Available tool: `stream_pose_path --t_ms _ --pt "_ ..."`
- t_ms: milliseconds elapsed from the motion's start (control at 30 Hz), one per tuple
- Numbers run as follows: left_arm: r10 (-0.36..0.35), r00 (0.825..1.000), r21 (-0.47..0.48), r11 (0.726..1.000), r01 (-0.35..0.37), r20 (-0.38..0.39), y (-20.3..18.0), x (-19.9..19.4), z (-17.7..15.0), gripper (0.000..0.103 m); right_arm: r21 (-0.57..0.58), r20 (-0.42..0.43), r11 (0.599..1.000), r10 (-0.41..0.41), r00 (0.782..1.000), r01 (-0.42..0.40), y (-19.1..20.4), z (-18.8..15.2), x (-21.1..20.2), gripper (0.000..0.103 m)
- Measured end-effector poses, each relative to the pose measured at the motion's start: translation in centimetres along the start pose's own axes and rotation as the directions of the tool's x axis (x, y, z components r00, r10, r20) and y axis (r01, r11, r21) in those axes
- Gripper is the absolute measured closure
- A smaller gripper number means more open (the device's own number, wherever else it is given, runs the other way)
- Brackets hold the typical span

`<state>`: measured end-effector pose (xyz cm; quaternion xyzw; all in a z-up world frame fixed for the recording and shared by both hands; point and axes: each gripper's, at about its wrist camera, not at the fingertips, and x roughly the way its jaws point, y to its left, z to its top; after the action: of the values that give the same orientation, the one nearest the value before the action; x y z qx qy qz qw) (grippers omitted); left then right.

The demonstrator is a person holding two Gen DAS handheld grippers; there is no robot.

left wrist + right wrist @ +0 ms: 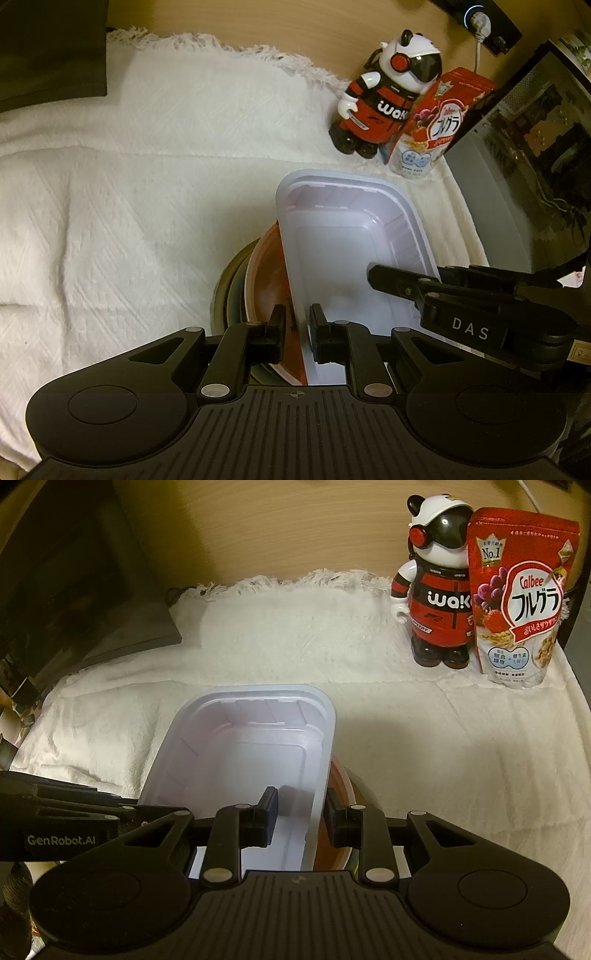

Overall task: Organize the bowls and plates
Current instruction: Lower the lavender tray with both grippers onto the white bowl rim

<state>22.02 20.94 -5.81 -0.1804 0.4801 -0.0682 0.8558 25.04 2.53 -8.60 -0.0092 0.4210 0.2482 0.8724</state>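
A white rectangular plastic tray point(347, 236) sits on top of a red-brown bowl point(267, 280), which rests in a dark round plate point(231, 280). My left gripper point(297, 328) straddles the tray's left wall, one finger inside and one outside, with a narrow gap around the wall. My right gripper point(301, 814) straddles the tray's point(243, 746) right wall the same way, with the red-brown bowl point(338, 786) beneath. The right gripper also shows in the left wrist view point(406, 284).
A white textured cloth point(129, 184) covers the table. A panda figure point(439, 590) and a red Calbee cereal bag point(521, 602) stand at the back right. A dark box point(74, 576) stands at the back left. A microwave-like appliance point(535, 166) is at the right.
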Motion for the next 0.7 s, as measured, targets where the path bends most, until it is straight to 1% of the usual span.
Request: stream_pose_path --t_ms 133,267,467,600,700 --pt "-0.003 1.000 -0.005 1.000 0.003 0.008 0.1 -0.4 0.2 0.088 0.001 0.000 1.000 -0.001 1.000 0.001 0.1 0.0 0.0 0.077" --pt "-0.010 0.999 -0.018 1.000 0.010 0.033 0.7 -1.3 0.6 0.088 0.005 -0.002 1.000 -0.001 1.000 0.001 0.0 -0.1 -0.2 0.077" --pt "0.007 0.999 -0.036 0.999 -0.006 0.049 1.5 -2.0 0.9 0.088 0.015 0.002 1.000 0.003 1.000 -0.003 0.0 -0.1 -0.4 0.077" --pt "-0.030 0.999 -0.046 0.998 0.032 0.032 1.6 -1.7 0.9 0.089 0.014 0.014 1.000 0.000 1.000 -0.001 -0.1 0.0 -0.7 0.077" --pt "-0.047 0.999 -0.021 0.999 0.048 0.024 0.9 -1.4 0.9 0.089 0.009 0.020 1.000 -0.002 1.000 0.002 -0.1 0.0 -0.8 0.077"
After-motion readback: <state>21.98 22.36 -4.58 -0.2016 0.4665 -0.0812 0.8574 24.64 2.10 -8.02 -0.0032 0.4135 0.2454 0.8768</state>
